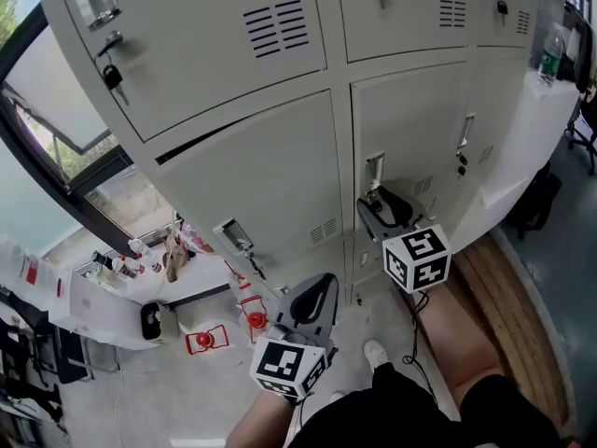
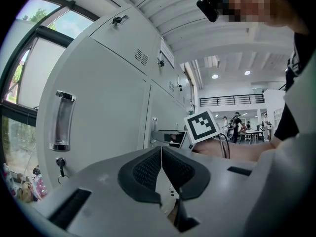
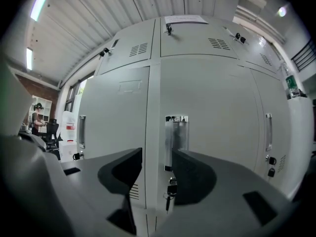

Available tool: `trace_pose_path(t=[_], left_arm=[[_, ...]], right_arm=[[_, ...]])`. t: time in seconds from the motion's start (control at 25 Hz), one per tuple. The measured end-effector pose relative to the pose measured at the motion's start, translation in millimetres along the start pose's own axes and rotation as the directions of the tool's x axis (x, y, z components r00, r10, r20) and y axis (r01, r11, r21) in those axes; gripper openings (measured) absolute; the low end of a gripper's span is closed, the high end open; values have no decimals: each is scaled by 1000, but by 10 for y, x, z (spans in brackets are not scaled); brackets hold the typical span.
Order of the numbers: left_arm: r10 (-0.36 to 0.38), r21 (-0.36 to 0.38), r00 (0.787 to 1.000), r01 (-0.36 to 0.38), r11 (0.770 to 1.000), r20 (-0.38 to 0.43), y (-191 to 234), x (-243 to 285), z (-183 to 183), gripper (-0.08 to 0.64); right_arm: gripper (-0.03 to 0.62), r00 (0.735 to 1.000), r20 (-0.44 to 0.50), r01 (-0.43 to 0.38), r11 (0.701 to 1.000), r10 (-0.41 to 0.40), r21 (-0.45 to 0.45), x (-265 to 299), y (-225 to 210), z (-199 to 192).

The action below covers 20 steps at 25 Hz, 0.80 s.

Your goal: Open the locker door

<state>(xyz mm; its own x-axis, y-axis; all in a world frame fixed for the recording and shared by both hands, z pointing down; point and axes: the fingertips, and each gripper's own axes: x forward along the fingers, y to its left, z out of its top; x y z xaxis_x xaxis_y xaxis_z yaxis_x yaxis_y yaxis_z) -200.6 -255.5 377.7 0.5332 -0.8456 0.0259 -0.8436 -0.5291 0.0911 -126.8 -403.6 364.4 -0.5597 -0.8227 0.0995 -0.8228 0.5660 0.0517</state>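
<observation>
The grey locker door (image 1: 415, 124) carries an upright metal handle (image 1: 375, 170) on its left edge, with a key (image 3: 170, 188) hanging in the lock below. My right gripper (image 1: 380, 205) is just short of that handle. In the right gripper view the right gripper (image 3: 157, 156) stands open, its gap lined up on the handle (image 3: 176, 136), and nothing is between the pads. My left gripper (image 1: 315, 299) hangs lower, away from the lockers. In the left gripper view the left gripper (image 2: 161, 168) is shut on nothing, and the right gripper's marker cube (image 2: 202, 126) shows beyond.
More locker doors surround this one; the neighbouring door (image 1: 261, 180) to the left has its own handle (image 1: 233, 234) and key. A window (image 1: 51, 101) is at far left. Red objects (image 1: 207, 340) and white boxes (image 1: 93, 306) lie on the floor. A bottle (image 1: 551, 54) stands at top right.
</observation>
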Motion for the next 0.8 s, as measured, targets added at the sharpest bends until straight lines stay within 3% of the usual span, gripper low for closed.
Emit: trace_pose_path(t=[0.44, 0.68, 0.8], left_arm=[[41, -10, 999, -41, 999, 3, 168, 26, -10, 20], [58, -13, 998, -58, 998, 7, 249, -6, -1, 20], [61, -12, 998, -61, 998, 6, 264, -14, -5, 20]], right_arm=[[267, 997, -6, 71, 997, -72, -35, 314, -66, 42], [265, 998, -16, 63, 998, -63, -21, 402, -79, 20], [220, 997, -27, 72, 997, -73, -17, 440, -107, -14]])
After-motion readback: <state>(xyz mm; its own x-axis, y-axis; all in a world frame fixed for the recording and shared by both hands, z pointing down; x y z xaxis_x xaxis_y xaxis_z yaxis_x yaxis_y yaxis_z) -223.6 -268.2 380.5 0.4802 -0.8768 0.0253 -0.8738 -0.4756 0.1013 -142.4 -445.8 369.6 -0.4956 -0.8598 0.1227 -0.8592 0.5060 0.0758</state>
